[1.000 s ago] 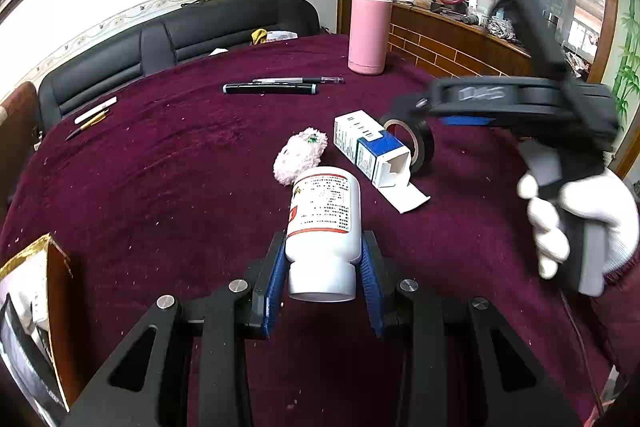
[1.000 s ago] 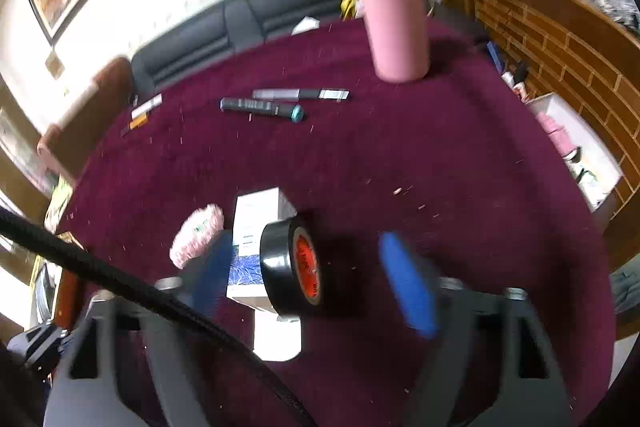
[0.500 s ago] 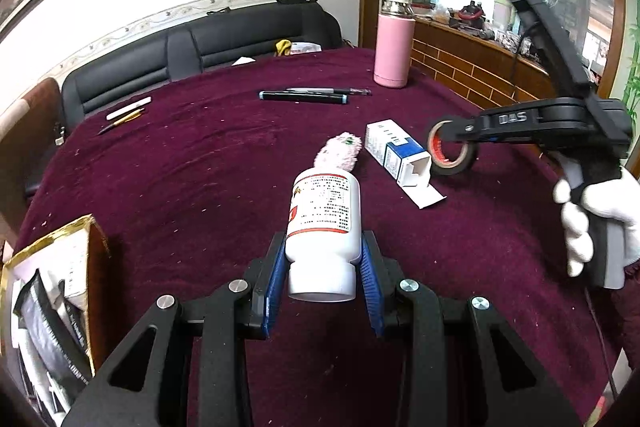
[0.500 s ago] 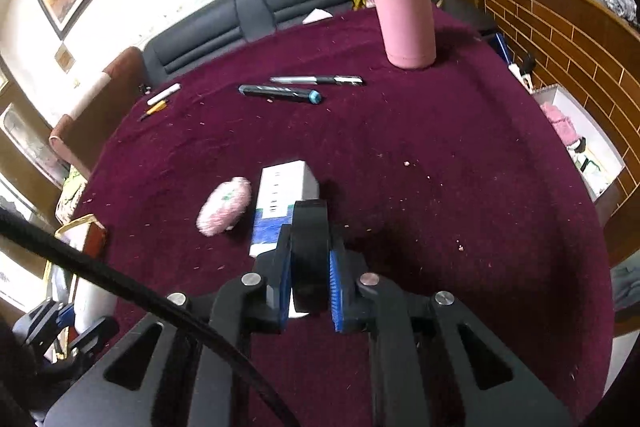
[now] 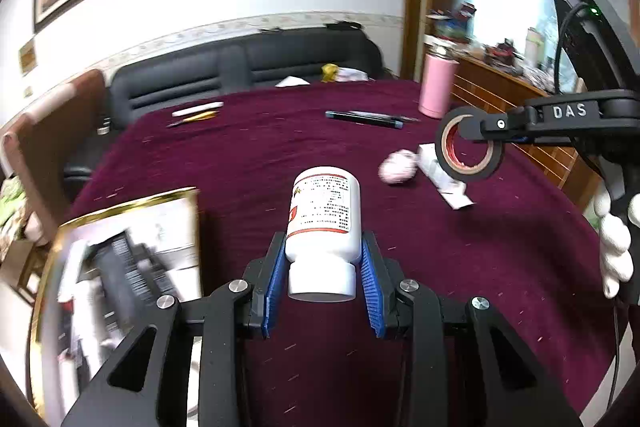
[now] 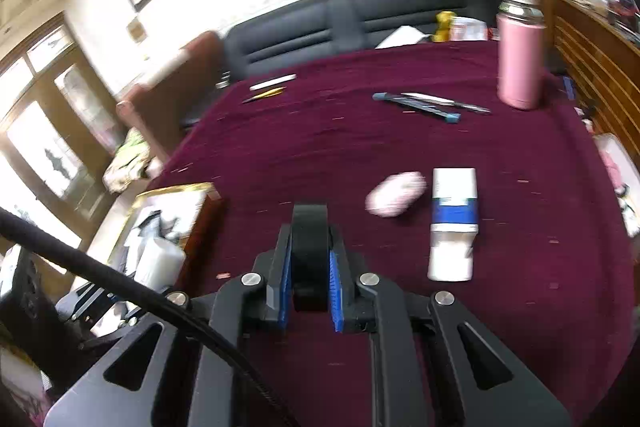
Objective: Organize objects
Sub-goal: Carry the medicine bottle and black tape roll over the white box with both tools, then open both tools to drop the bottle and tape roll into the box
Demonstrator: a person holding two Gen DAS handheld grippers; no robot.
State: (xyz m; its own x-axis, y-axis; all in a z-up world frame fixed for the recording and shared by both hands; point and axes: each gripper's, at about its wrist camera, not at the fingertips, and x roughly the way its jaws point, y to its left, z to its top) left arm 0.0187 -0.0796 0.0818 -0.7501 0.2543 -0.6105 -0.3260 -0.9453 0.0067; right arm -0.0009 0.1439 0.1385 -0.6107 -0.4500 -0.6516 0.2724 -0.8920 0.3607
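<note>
Both tongs have swung toward the box (image 5: 120, 279): left tongs (image 5: 322, 275) clamp bottle (image 5: 324, 219), right tongs (image 6: 308, 275) clamp tape (image 6: 309, 239).

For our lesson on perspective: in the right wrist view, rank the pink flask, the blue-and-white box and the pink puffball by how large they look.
1. Blue-and-white box and pink flask: too alike to separate, and the box lies nearer.
2. Pink puffball: smallest.

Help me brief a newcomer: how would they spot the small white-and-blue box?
On the maroon tablecloth, look toward the near right side, well in front of the pink flask. The white-and-blue box lies flat beside a fuzzy pink ball, its end flap open; it is the only carton there.
</note>
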